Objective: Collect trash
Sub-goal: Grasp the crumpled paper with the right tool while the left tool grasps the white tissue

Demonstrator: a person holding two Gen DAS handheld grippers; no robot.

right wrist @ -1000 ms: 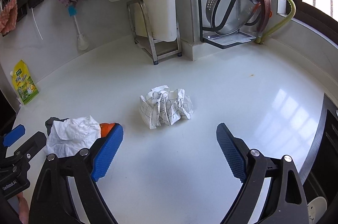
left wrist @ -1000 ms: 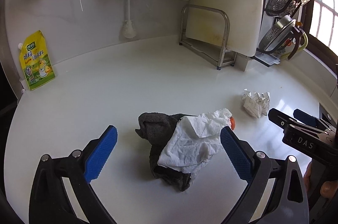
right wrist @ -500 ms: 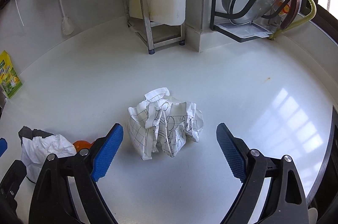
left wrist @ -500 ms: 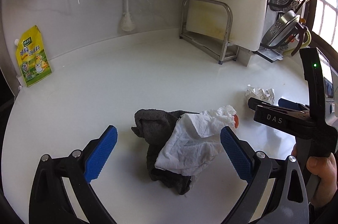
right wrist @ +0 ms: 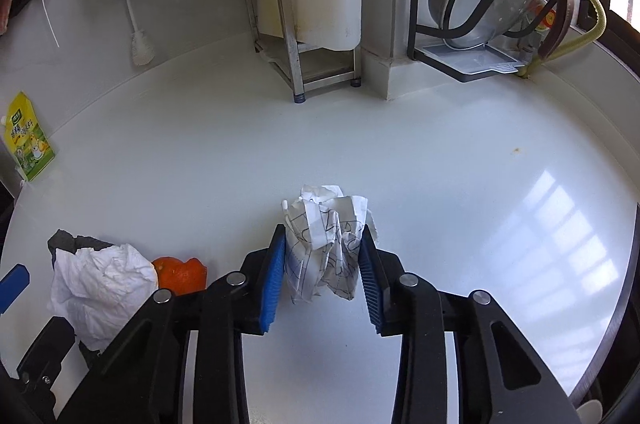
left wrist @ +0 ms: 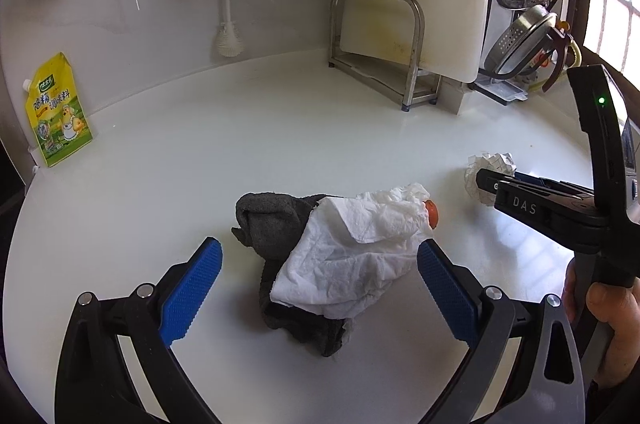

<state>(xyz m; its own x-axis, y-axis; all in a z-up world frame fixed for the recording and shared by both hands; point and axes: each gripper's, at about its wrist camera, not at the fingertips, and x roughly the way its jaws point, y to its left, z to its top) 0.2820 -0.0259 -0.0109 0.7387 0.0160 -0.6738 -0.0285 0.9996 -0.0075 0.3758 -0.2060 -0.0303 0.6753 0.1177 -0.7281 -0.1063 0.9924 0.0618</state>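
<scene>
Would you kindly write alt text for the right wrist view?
The right gripper is closing its blue pads on a crumpled grid-printed paper ball on a white countertop. At lower left lie a white tissue over a grey cloth and an orange peel.

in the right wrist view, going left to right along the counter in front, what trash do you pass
White tissue lying on a grey cloth → orange peel → crumpled printed paper, between the pads of the closing right tool.
</scene>
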